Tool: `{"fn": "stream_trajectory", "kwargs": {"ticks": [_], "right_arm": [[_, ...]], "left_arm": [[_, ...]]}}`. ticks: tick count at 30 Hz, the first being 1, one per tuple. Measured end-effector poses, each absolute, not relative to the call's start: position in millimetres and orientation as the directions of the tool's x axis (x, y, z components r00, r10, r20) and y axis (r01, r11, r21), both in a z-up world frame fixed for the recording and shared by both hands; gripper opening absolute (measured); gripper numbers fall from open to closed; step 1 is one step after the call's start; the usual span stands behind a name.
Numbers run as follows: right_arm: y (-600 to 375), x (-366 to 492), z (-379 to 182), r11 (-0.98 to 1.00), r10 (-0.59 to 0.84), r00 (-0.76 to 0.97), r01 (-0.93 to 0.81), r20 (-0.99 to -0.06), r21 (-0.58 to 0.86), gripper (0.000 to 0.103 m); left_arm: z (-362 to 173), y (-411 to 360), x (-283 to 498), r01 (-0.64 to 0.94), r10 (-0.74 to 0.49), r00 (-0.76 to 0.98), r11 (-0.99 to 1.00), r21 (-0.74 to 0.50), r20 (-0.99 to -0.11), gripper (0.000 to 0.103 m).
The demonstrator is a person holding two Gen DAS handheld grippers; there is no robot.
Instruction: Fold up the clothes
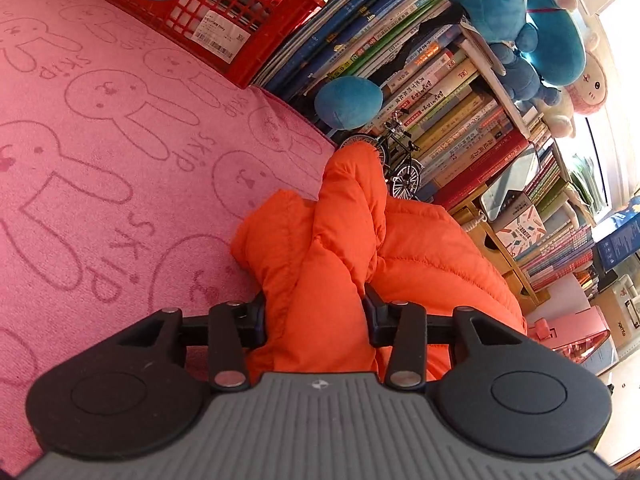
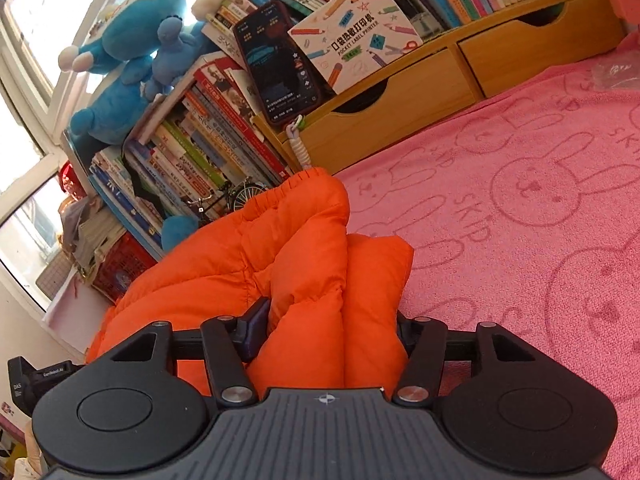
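Pink rabbit-print towel (image 1: 120, 152) covering work surface; stacked books (image 1: 440, 92) and blue plush toys (image 1: 540, 20) at far edge, red crate (image 1: 192, 12) beside them. Orange puffer jacket (image 1: 320, 248) bunched on towel, folds rising between both grippers. Left gripper (image 1: 316, 312) partly spread, thick fold filling gap, fingers against fabric on both sides. Right gripper (image 2: 332, 332) likewise half spread, pinching bunched folds, jacket bulk extending ahead toward bookshelf (image 2: 460, 60).
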State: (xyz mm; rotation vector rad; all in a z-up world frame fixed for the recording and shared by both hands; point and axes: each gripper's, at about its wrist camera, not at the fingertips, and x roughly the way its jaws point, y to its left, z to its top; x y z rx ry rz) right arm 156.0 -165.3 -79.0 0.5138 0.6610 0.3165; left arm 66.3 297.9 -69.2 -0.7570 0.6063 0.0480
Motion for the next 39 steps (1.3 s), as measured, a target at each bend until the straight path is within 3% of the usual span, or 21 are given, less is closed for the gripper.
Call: {"fn": "stream_trajectory", "kwargs": {"ticks": [1,2,3,7,9,13,17,21,25,35,39], "right_arm": [[-162.1,153.6,-73.2,0.858,0.393,0.758,-0.098,-0.521,0.504,0.07],[-157.7,147.1,-64.9,0.896,0.326,0.78,-0.075,-0.534,0.437,0.088],[-151.4,134.0,-52.9,0.943,0.22,0.822,-0.042,-0.525,0.331,0.094],[-124.6,79.4,-19.1,0.996,0.044,0.931,-0.015,-0.362,0.082,0.099],[-99.2,59.1,-6.7,0.998,0.001,0.963,-0.016,-0.27,-0.054,0.1],[-14.8,42.1,-4.1,0.933,0.004,0.995,-0.038,-0.095,-0.357,0.103],[46.0,41.7,-21.7,0.848,0.104,0.987,-0.152,-0.121,-0.507,0.103],[77.8,40.6,-47.1,0.758,0.112,0.985,-0.17,-0.132,-0.63,0.103],[78.0,39.7,-68.0,0.699,0.087,0.986,-0.164,-0.145,-0.697,0.103],[27.8,45.6,-78.2,0.709,-0.004,0.985,-0.121,-0.175,-0.695,0.103],[-17.1,49.4,-78.6,0.775,-0.096,0.966,-0.08,-0.242,-0.627,0.103]], "left_arm": [[-64.2,296.4,61.5,-0.276,-0.129,0.832,0.747,-0.604,-0.54,0.057],[-56.0,294.0,53.9,-0.297,-0.066,0.838,0.778,-0.554,-0.542,0.059],[-46.5,291.5,45.1,-0.315,0.001,0.847,0.806,-0.501,-0.531,0.06],[-4.2,271.8,10.2,-0.417,0.274,0.881,0.836,-0.358,-0.386,0.068],[12.4,247.9,1.5,-0.427,0.339,0.891,0.852,-0.302,-0.303,0.074],[17.7,162.8,14.4,-0.446,0.437,0.871,0.895,0.014,-0.225,0.087],[-4.1,111.1,39.8,-0.351,0.406,0.87,0.909,0.225,-0.279,0.087],[-31.6,103.7,64.7,-0.327,0.47,0.817,0.854,0.404,-0.334,0.087],[-67.0,100.6,69.0,-0.318,0.533,0.812,0.745,0.586,-0.237,0.088],[-64.8,134.0,61.4,-0.287,0.538,0.789,0.75,0.596,-0.296,0.089],[-60.7,164.7,52.1,-0.315,0.535,0.764,0.798,0.515,-0.362,0.099]]}}
